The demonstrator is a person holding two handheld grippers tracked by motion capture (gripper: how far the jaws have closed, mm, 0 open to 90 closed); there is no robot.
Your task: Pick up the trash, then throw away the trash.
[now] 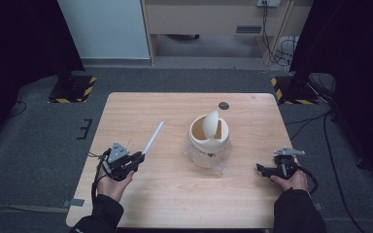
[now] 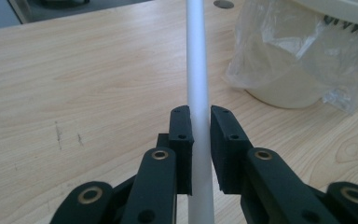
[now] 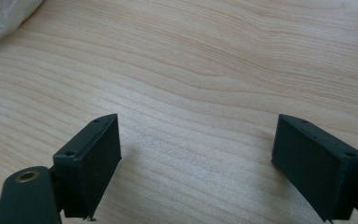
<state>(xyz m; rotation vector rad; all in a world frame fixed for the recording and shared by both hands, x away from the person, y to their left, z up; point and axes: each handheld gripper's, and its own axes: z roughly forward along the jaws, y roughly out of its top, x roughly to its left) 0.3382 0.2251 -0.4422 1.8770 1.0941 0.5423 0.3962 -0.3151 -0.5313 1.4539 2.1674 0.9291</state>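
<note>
A thin white rod (image 1: 153, 138) slants up and away from my left gripper (image 1: 139, 156), which is shut on its lower end at the table's left. In the left gripper view the white rod (image 2: 198, 84) runs straight up between the pads (image 2: 182, 140), and both pads press on it; the left gripper (image 2: 200, 116) points toward the bin. A small cream bin (image 1: 208, 141) with a tilted swing lid and a clear plastic liner stands mid-table. My right gripper (image 1: 261, 168) rests low at the right, open; in its own view the right gripper (image 3: 198, 140) has nothing but bare wood between its pads.
The wooden table (image 1: 175, 194) has a round dark grommet (image 1: 223, 105) near its far edge. The crumpled liner (image 2: 303, 56) bulges around the bin's base. Dark carpet, black stands and cables surround the table.
</note>
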